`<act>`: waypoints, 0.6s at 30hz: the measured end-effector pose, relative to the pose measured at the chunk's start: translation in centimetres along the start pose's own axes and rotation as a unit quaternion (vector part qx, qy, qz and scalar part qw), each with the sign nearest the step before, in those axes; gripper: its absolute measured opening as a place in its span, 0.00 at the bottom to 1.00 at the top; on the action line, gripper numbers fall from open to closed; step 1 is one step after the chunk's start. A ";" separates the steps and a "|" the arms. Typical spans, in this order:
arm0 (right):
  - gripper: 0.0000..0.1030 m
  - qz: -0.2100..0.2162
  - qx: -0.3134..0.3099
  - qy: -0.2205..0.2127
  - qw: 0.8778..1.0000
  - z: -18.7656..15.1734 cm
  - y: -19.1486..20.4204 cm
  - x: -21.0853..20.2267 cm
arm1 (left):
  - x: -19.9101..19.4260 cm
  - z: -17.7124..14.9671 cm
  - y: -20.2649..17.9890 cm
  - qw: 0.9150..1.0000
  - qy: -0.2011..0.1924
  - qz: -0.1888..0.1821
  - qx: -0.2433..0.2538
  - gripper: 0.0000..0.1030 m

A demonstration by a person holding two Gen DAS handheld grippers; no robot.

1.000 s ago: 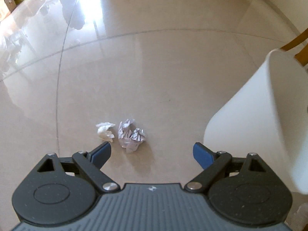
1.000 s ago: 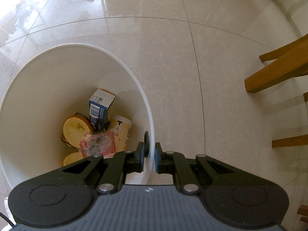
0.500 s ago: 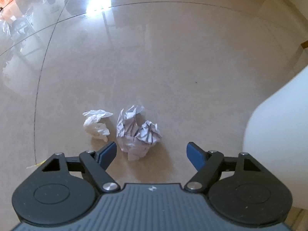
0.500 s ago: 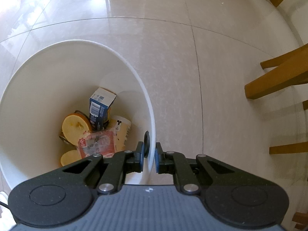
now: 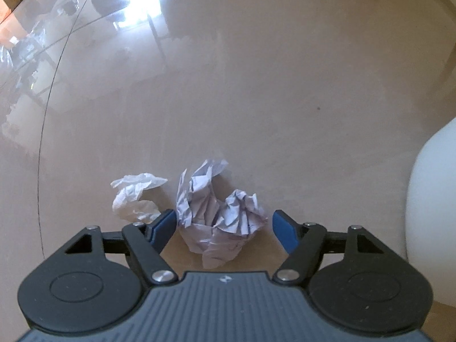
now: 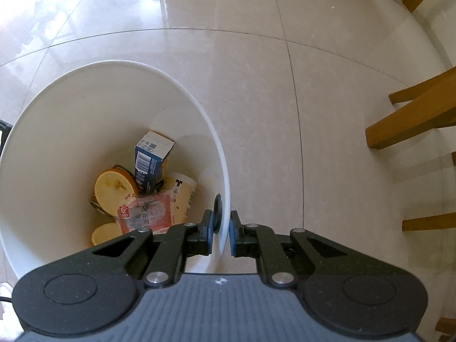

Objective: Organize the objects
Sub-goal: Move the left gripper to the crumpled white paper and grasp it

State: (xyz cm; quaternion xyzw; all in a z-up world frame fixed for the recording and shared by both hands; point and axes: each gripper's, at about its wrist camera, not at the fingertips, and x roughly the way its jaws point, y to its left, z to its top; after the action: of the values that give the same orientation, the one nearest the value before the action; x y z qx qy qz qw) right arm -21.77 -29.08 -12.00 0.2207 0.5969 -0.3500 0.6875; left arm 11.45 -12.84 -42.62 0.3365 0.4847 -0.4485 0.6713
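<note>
A: What has changed at the left gripper [image 5: 222, 228]?

B: It has dropped close to the floor [image 5: 256, 99], and its jaws have just been closing. The crumpled paper ball [image 5: 216, 216] that lay ahead of it a second ago now sits between the blue pads [image 5: 164, 225]. The left pad looks to be at the paper's edge, while a gap shows on the right side, so the jaws are not yet pressing on it.

A: And what does that mean for the tidying?

B: Probably that this ball is the next piece to go in the bin; the grasp looks about to finish. The smaller white tissue wad [image 5: 136, 196] lies just beside the left pad, outside the jaws, so it should be left for another pass.

A: Where is the bin?

B: The white bin [image 6: 114, 65] stands to the right; its wall shows at the edge of the left view. The right gripper [image 6: 221, 233] has not moved and stays clenched on the bin's rim, steadying it.

A: What is inside?

B: A dark blue carton [image 6: 151, 162] standing on end, a paper cup [image 6: 182, 193] on its side, a red printed wrapper [image 6: 148, 213], and round yellow pieces [image 6: 112, 191] that may be lids or food. There is plenty of room left.
</note>
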 end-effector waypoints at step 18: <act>0.13 0.000 0.004 0.004 1.000 0.2 0.0 0.1 | -2.9 1.5 -1.0 1.000 0.023 -0.007 0.002 0.50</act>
State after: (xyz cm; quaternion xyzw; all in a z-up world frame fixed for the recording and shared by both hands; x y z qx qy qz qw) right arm -21.62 -29.24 -12.10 0.2248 0.5983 -0.3510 0.6844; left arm 10.65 -13.81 -39.41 0.3447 0.5015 -0.4460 0.6563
